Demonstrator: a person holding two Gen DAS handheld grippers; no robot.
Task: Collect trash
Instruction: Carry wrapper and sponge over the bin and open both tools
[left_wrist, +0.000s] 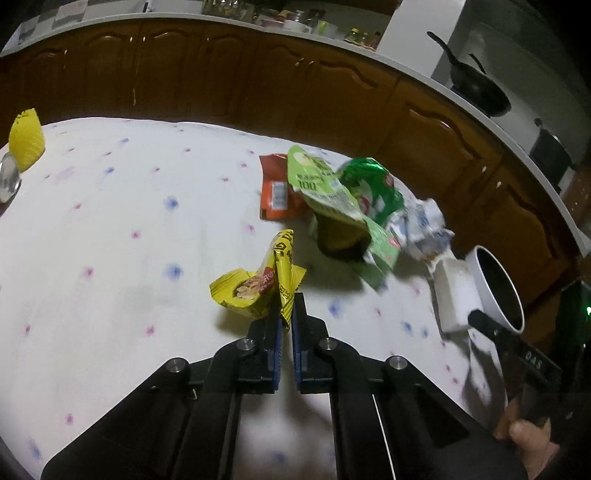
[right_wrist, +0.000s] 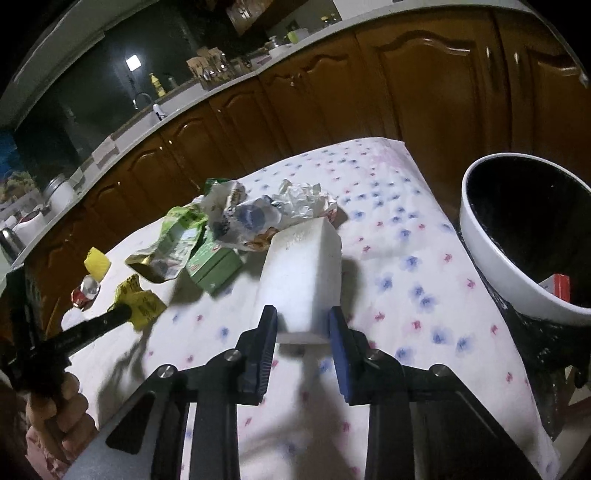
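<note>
My left gripper (left_wrist: 287, 308) is shut on a yellow snack wrapper (left_wrist: 258, 286) and holds it just above the flowered cloth (left_wrist: 129, 221); it also shows in the right wrist view (right_wrist: 142, 304). My right gripper (right_wrist: 303, 319) is shut on a white box (right_wrist: 303, 273), also seen in the left wrist view (left_wrist: 456, 295). A white bin with a black inside (right_wrist: 524, 236) stands at the table's right edge, with a red-and-white item in it. More trash lies in a pile: a red packet (left_wrist: 275, 192), green wrappers (left_wrist: 332, 192), a green carton (right_wrist: 214, 264) and crumpled white wrappers (right_wrist: 280, 206).
A yellow sponge-like thing (left_wrist: 26, 140) and a clear glass object (left_wrist: 9, 177) sit at the table's far left corner. Brown kitchen cabinets (left_wrist: 258, 81) run behind the table under a cluttered counter. A black pan (left_wrist: 476, 88) rests on the counter at the right.
</note>
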